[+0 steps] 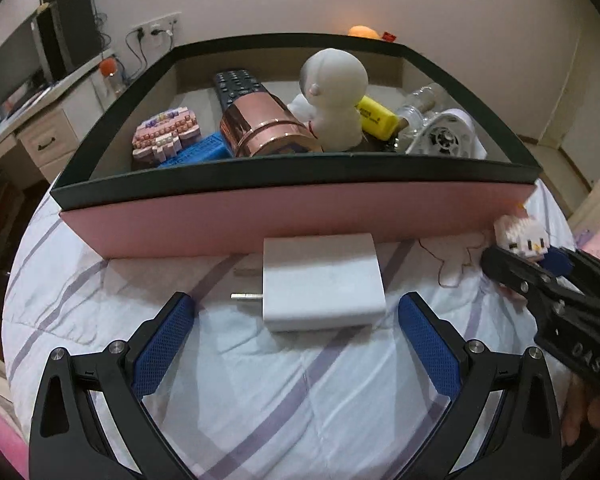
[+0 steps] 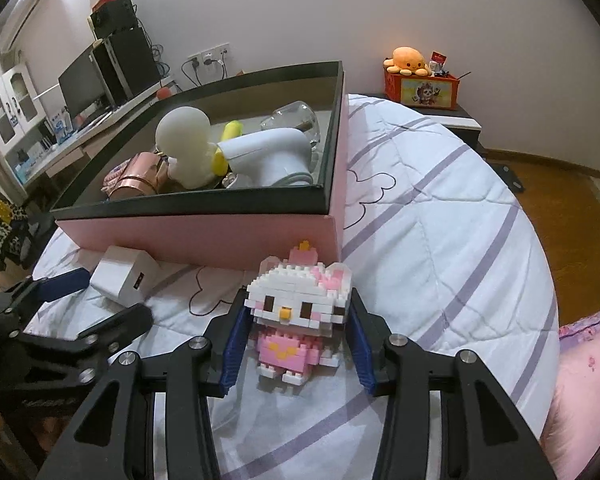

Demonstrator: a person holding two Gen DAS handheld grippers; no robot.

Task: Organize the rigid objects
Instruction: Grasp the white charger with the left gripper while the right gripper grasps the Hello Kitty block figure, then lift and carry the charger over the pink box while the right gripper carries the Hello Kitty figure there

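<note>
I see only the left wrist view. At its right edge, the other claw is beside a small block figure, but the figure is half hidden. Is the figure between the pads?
Observer: Yes. In the right wrist view the block cat figure stands upright between the pads of the right claw, which press on both sides of its head.
Operator: Is it lifted already?
Observer: It seems not; its white feet look to rest on the quilt.
Operator: Is there anything to the right of the pink box?
Observer: Only bare quilt lies beside the pink box on that side.
</note>
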